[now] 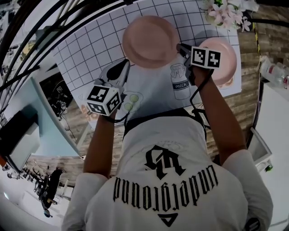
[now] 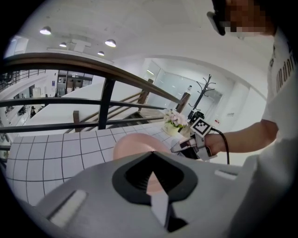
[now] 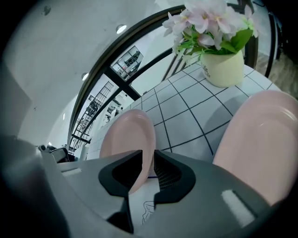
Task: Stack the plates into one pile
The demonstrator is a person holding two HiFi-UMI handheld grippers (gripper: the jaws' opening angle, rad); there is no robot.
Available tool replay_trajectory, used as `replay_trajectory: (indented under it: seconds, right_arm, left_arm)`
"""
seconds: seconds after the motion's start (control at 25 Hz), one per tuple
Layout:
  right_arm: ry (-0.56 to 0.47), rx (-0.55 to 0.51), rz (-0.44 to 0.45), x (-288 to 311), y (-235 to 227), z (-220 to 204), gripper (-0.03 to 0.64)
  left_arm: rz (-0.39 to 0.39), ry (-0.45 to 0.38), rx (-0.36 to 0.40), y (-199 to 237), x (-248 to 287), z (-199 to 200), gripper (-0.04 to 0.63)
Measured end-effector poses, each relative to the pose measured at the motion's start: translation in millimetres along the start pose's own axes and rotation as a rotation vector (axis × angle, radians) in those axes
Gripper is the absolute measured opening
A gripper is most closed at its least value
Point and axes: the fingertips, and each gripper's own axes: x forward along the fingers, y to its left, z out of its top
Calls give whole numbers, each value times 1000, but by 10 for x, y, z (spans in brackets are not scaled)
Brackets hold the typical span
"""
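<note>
One plate (image 1: 150, 40) is clamped by its rim in the right gripper (image 1: 181, 48), whose jaws are narrowed onto the edge. It is held tilted above the cloth (image 1: 86, 54). The other plate (image 1: 223, 63) lies flat to the right, near the flowers (image 1: 226, 12). The left gripper (image 1: 123, 67) is all but closed on nothing, its tip just beside the held plate's left edge. Stacking is judged not yet done. Since only the rim is pinched, the plate could swing or slip out — a quick turn would do it. If it is lowered off-centre or edge-first, the other plate may be chipped, or pushed toward the flowers.
</note>
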Motion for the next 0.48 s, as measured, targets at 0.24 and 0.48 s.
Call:
replay_trajectory:
  seconds: [0.24,0.48]
  right_arm:
    - [42,40,-5,142,-92,-55,78]
    - [80,85,11,296,-90,-90,77]
  left_arm:
    - [3,7,-13,14,45,-71,49]
    - [1,26,-28,15,64,-135,49]
